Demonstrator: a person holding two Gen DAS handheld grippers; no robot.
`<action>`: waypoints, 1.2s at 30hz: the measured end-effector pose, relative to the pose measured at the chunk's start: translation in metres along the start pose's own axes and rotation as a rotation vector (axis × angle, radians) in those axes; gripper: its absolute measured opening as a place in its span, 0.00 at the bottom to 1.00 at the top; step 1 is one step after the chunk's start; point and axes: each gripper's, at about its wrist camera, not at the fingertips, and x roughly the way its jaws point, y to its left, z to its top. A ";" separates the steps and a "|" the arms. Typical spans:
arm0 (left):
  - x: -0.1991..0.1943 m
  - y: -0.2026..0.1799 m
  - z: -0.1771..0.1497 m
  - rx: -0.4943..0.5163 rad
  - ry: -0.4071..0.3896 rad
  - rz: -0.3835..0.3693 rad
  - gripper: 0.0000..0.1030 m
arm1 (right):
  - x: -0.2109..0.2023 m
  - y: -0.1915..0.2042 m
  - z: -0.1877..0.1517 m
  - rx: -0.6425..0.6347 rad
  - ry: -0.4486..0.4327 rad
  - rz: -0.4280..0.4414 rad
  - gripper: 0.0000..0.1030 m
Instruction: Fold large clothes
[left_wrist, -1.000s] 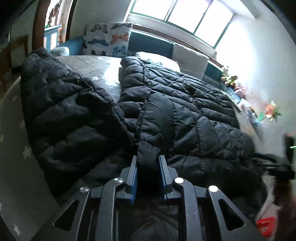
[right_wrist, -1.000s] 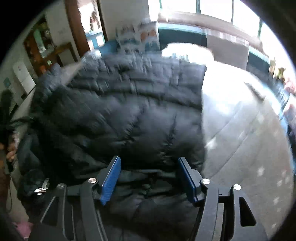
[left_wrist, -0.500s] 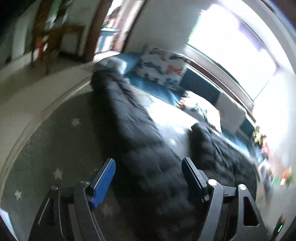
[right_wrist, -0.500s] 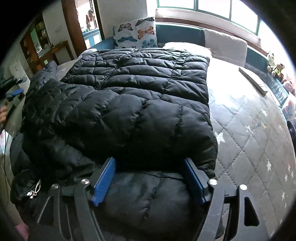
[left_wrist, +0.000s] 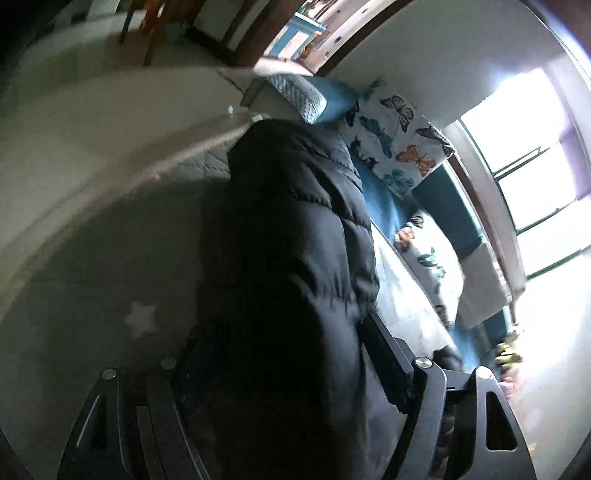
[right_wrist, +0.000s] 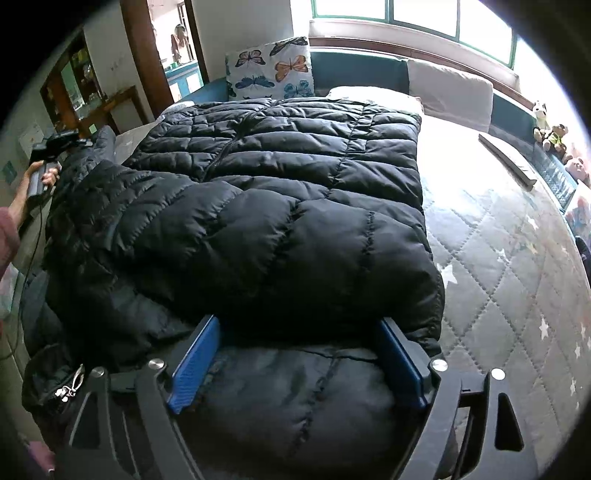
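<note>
A large black quilted puffer jacket (right_wrist: 280, 206) lies spread on a grey star-patterned mattress (right_wrist: 509, 266), one side folded over the body. My right gripper (right_wrist: 299, 332) is open, its blue pads straddling the jacket's near edge without pinching it. My left gripper (left_wrist: 280, 339) is open and low over a dark length of the jacket, seemingly a sleeve (left_wrist: 291, 229), which runs between the fingers towards the pillows. The left gripper also shows in the right wrist view (right_wrist: 55, 142), held at the jacket's far left side.
A butterfly pillow (right_wrist: 273, 68) and teal and grey cushions (right_wrist: 447, 86) line the headboard under a window. Plush toys (right_wrist: 552, 134) and a flat grey bar (right_wrist: 506, 160) sit at the far right. A doorway and wooden furniture (right_wrist: 107, 103) are left.
My left gripper let go of the jacket edge, opened, and swung left to the sleeve at the mattress edge. My right gripper stayed open and settled over the jacket's near edge.
</note>
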 end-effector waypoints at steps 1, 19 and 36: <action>0.008 0.003 0.005 -0.023 0.017 -0.023 0.66 | 0.000 0.001 0.000 0.000 0.001 -0.002 0.91; -0.162 -0.159 -0.044 0.434 -0.248 -0.295 0.12 | 0.001 0.003 0.001 -0.002 0.003 -0.023 0.91; -0.193 -0.296 -0.356 0.936 -0.020 -0.464 0.12 | -0.008 -0.006 -0.005 0.041 -0.044 0.049 0.92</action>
